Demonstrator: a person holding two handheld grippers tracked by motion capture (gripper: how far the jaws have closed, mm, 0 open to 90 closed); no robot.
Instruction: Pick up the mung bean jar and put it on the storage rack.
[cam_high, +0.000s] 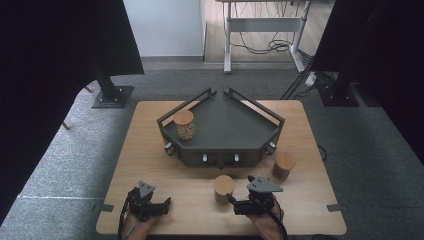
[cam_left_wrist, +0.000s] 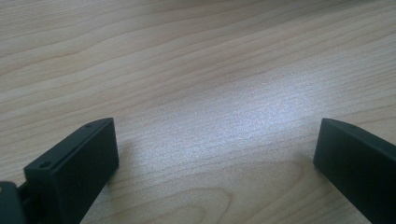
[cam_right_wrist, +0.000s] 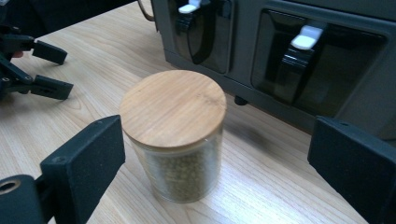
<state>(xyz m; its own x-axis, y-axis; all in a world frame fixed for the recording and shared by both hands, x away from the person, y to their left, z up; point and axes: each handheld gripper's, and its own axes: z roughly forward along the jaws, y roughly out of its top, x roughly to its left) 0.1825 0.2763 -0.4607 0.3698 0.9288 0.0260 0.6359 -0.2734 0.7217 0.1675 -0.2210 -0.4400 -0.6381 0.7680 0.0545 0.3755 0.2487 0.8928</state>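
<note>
While the jar stands upright on the table in front of the rack, it sits between the spread jaws of the right tool, nearer the left jaw, untouched by either. Beyond it, the left tool rests open over bare wood. Another jar stands near the rack's right corner, a third on the rack.

Jar before rack (front edge), left of right gripper

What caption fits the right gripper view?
Open right gripper fingers flank a wood-lidded jar of greenish beans.
</note>
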